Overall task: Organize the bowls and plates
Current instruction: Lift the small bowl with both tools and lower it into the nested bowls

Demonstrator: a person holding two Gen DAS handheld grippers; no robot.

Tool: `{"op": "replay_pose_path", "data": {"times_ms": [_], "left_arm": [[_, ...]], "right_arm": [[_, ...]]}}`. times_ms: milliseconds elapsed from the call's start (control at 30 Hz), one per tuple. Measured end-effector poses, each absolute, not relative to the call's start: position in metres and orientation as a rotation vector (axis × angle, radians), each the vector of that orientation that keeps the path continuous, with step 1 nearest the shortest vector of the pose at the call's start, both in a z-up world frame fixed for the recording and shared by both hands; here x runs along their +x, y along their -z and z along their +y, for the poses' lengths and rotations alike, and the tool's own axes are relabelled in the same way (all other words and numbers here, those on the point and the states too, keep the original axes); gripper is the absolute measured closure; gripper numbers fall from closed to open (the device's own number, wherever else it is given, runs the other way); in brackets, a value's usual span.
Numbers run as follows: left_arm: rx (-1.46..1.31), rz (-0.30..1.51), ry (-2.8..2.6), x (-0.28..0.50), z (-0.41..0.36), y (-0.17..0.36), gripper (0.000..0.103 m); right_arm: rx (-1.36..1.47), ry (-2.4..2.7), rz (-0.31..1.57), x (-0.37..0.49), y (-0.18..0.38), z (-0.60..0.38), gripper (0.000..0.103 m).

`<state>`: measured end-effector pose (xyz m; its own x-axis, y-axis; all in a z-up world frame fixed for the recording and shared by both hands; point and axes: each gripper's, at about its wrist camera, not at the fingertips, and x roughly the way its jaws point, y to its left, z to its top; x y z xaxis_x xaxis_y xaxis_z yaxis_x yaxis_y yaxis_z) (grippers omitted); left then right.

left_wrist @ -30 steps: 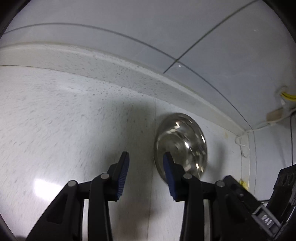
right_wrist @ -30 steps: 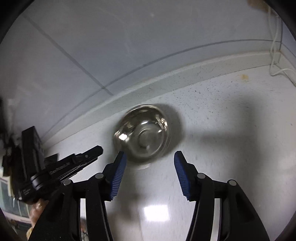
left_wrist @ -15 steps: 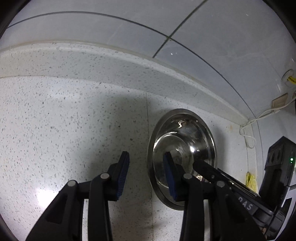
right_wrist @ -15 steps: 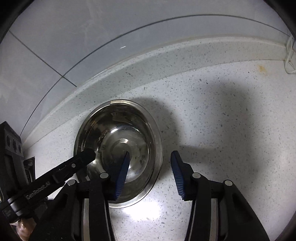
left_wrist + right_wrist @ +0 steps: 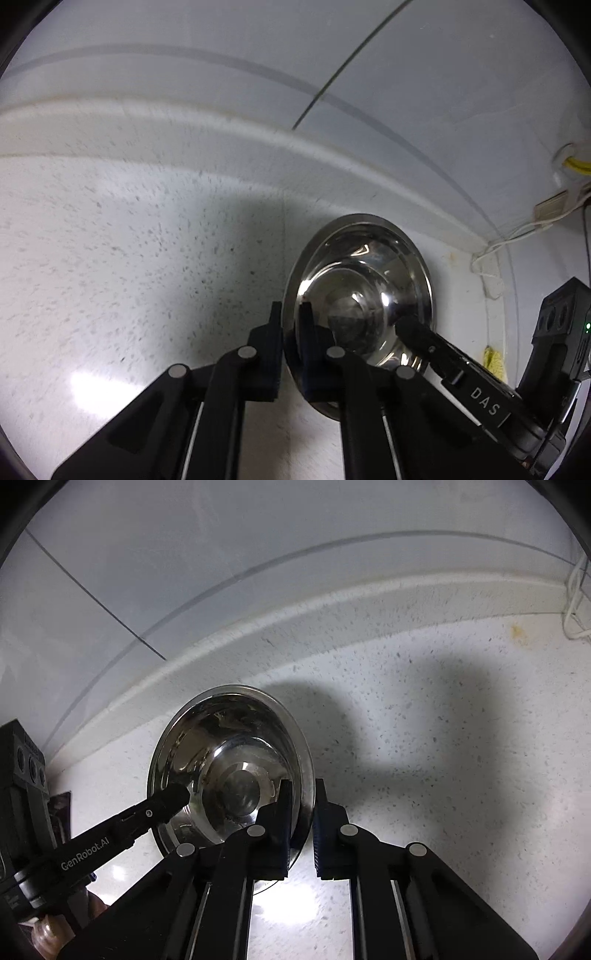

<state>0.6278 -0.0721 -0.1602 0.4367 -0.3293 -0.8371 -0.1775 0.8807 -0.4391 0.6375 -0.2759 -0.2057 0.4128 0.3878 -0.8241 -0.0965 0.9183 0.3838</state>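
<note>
Two grippers clamp one steel bowl (image 5: pixel 364 295) by opposite sides of its rim. Nearest in the left view, the left gripper (image 5: pixel 291 332) has its fingers pinched on the bowl's left rim, one finger inside, one outside. In the right view, the right gripper (image 5: pixel 301 814) is closed on the right rim the same way. The bowl sits on or just above the speckled counter (image 5: pixel 443 757); I cannot tell which. It lies close to the backsplash (image 5: pixel 184 129), with the tiled wall (image 5: pixel 258 535) beyond. I judge the bowl light, stiff and slippery: polished metal may slide between pads, so the thin rim is the sensible hold.
</note>
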Motion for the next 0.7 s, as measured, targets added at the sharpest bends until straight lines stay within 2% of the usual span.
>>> {"op": "replay_pose_path", "data": {"times_ms": [233, 433, 567, 700], "left_arm": [[-0.503, 1.019, 0.126, 0.580, -0.083, 0.062, 0.096], [-0.475, 0.939, 0.233, 0.483, -0.106, -0.014, 0.096], [-0.438, 0.956, 0.319, 0.418, -0.128, -0.023, 0.096], [-0.400, 1.046, 0.394, 0.363, -0.152, 0.011, 0.096]], "right_arm": [[0.325, -0.350, 0.982, 0.587, 0.125, -0.296, 0.094], [0.342, -0.397, 0.838, 0.486, 0.049, -0.332, 0.094], [0.322, -0.404, 0.808, 0.408, 0.035, -0.356, 0.094], [0.319, -0.388, 0.843, 0.343, 0.059, -0.378, 0.094]]}}
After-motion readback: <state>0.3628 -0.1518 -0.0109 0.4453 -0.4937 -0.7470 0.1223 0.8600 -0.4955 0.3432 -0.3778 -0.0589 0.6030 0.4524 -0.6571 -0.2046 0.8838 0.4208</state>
